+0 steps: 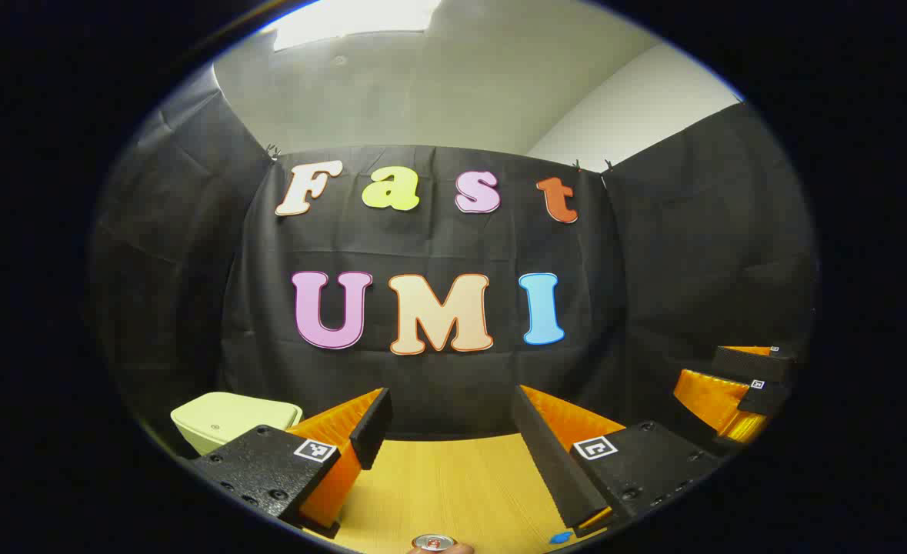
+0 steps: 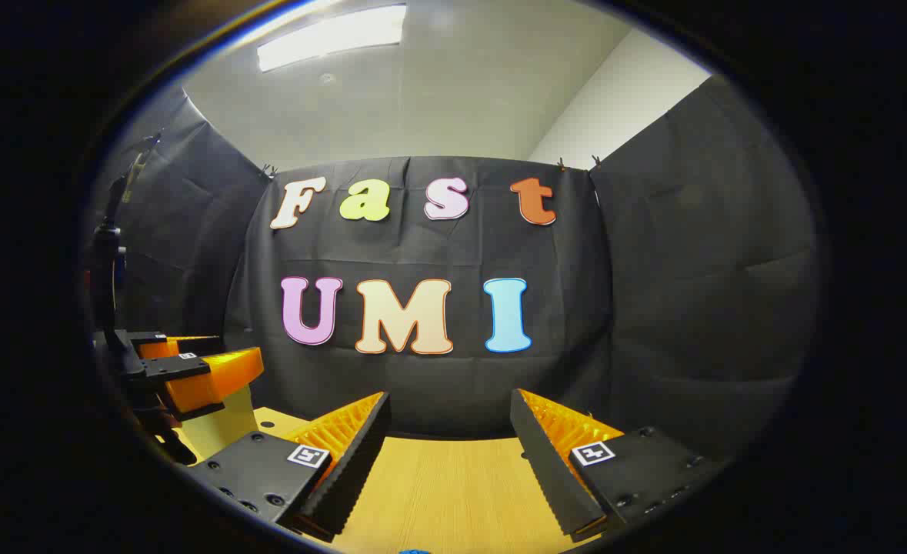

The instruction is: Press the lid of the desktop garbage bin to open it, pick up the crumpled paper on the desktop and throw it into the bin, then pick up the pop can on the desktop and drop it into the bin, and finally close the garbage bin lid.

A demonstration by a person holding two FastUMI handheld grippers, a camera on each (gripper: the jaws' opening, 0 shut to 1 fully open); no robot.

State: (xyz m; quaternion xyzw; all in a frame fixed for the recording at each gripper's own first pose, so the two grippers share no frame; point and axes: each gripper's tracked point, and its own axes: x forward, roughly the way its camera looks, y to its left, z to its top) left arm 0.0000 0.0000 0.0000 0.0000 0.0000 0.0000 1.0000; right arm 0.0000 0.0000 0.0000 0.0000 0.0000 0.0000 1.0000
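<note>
- Left gripper (image 1: 451, 419): we log its fingers apart, empty, above the tabletop (image 1: 453, 477).
- Right gripper (image 2: 447, 419): fingers apart, empty.
- Garbage bin (image 1: 226, 415): lid down, left of the left gripper.
- Pop can (image 1: 431, 543): below the left gripper's fingers, upright.

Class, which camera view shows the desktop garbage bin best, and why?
The left gripper view: the garbage bin shows its closed pale lid and front corner. In the right gripper view, the left gripper covers most of the bin.
</note>
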